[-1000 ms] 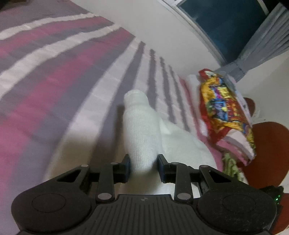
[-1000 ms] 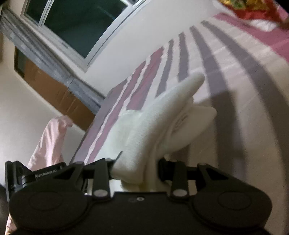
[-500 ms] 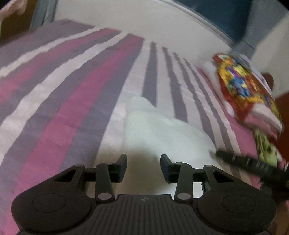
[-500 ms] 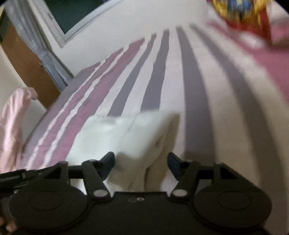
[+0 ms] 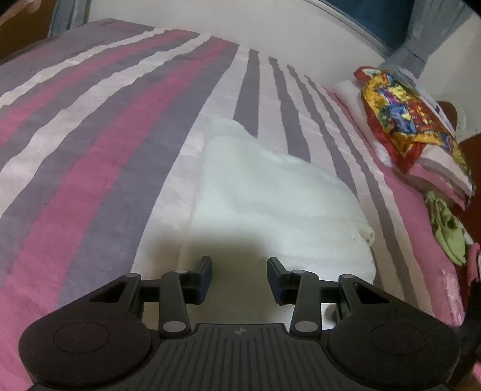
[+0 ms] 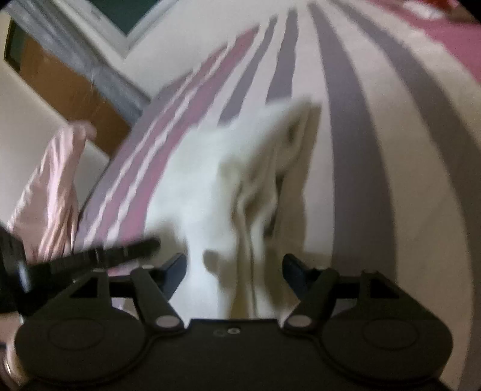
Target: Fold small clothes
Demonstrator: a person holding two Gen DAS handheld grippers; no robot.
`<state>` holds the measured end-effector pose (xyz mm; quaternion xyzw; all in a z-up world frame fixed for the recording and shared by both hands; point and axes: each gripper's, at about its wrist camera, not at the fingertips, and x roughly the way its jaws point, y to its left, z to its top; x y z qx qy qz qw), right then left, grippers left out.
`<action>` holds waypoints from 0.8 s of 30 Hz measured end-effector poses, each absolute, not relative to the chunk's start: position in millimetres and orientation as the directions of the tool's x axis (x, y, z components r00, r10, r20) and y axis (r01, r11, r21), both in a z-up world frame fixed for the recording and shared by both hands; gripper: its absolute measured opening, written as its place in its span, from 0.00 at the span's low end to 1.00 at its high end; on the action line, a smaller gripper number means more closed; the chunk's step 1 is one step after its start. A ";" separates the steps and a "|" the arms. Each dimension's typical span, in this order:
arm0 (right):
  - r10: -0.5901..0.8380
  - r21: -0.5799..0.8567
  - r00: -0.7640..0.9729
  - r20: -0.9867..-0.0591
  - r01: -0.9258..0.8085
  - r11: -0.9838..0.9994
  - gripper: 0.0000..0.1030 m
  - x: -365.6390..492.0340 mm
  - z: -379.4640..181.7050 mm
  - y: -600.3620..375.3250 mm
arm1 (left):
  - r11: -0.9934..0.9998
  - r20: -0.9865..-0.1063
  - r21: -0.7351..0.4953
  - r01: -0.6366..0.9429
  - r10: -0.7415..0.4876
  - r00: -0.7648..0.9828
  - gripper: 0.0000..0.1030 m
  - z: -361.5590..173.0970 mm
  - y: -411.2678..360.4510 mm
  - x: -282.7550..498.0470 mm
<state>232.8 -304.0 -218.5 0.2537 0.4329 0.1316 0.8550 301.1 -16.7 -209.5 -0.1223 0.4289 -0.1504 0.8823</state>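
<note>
A small white garment (image 5: 270, 192) lies folded flat on the striped pink, grey and white bed cover (image 5: 90, 135). My left gripper (image 5: 239, 276) hovers at its near edge, open, with nothing pressed between the fingers. In the right wrist view the same white garment (image 6: 216, 180) shows its layered side edge. My right gripper (image 6: 234, 270) is over its near end with the jaws opening. The cloth lies between and below them, and the pads stand clear of it. A dark finger of the left gripper (image 6: 105, 255) reaches in from the left, blurred.
A stack of folded clothes topped by a colourful red and yellow cloth (image 5: 402, 120) sits at the bed's right edge, with a green cloth (image 5: 448, 228) in front of it. Pink fabric (image 6: 51, 186) hangs beyond the bed's left side. A wall and window (image 5: 375, 18) lie behind.
Both grippers were shut on the raised white garment; they have let go and their jaws have widened. The garment now lies flat on the bed, and both hands have moved down and across.
</note>
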 end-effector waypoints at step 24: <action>0.253 0.318 0.699 -0.669 -0.038 0.947 0.54 165.1 -149.0 -284.6 | 0.956 -0.734 -0.204 0.213 -0.293 0.612 0.41 -168.7 -39.9 263.9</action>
